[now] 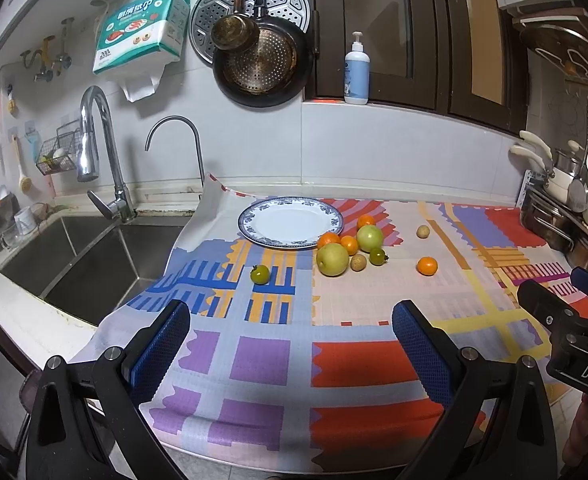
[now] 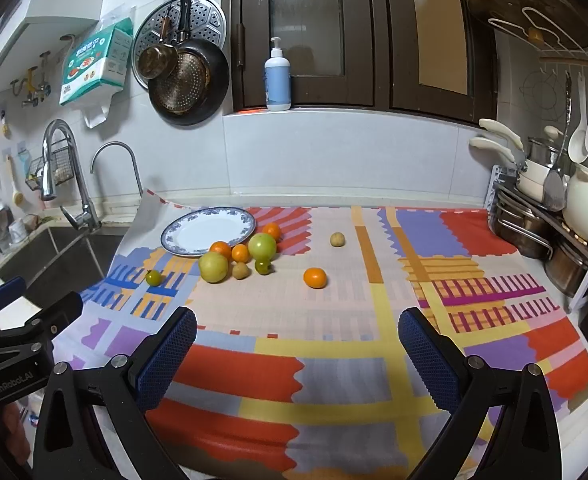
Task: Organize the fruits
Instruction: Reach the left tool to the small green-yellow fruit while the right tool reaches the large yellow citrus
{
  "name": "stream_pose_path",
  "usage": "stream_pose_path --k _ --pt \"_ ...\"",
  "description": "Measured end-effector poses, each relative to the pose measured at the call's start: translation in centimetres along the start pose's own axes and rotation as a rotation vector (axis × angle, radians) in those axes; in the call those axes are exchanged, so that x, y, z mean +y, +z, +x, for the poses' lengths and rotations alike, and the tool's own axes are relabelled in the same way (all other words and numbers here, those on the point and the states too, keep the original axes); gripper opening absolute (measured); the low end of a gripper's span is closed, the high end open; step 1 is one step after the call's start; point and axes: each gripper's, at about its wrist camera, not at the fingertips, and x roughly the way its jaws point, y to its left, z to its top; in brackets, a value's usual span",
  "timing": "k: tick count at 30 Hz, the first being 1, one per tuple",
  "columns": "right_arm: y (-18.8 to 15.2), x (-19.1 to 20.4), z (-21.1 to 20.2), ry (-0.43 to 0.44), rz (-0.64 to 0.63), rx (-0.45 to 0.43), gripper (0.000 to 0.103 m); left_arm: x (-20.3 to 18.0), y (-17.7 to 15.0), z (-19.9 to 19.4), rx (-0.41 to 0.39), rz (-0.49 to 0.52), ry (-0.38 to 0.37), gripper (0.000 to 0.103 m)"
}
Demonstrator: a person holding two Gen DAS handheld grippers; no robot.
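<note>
A white plate with a blue rim lies empty at the back of the patterned cloth. Beside it sits a cluster of fruit: two large yellow-green fruits, small oranges, a brown longan and a green tomato. A second green tomato, a lone orange and a lone longan lie apart. My left gripper and right gripper are open, empty, near the front edge.
A steel sink with two faucets lies left of the cloth. Pots and a rack stand at the right edge. A soap bottle stands on the window sill. Pans hang on the wall.
</note>
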Motion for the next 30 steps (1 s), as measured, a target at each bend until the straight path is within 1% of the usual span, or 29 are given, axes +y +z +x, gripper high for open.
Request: stream_pose_path --k 6,16,22,30 --pt "0.6 0.6 1.2 0.007 -0.007 0.012 0.102 1.0 0.2 0.9 0.006 -0.003 -0.001 0.103" --pt "1.5 3.0 4.1 0.029 -0.009 0.044 0.102 2.9 1.4 3.9 0.049 0.016 -0.002 0.103" --pt "2.2 4.9 6.7 0.046 -0.023 0.081 0.102 4.5 2.2 6.4 0.077 0.025 -0.013 0.103" --pt "3.1 7.9 10.7 0.061 -0.066 0.103 0.102 6.7 3.3 10.9 0.108 0.046 -0.036 0.103"
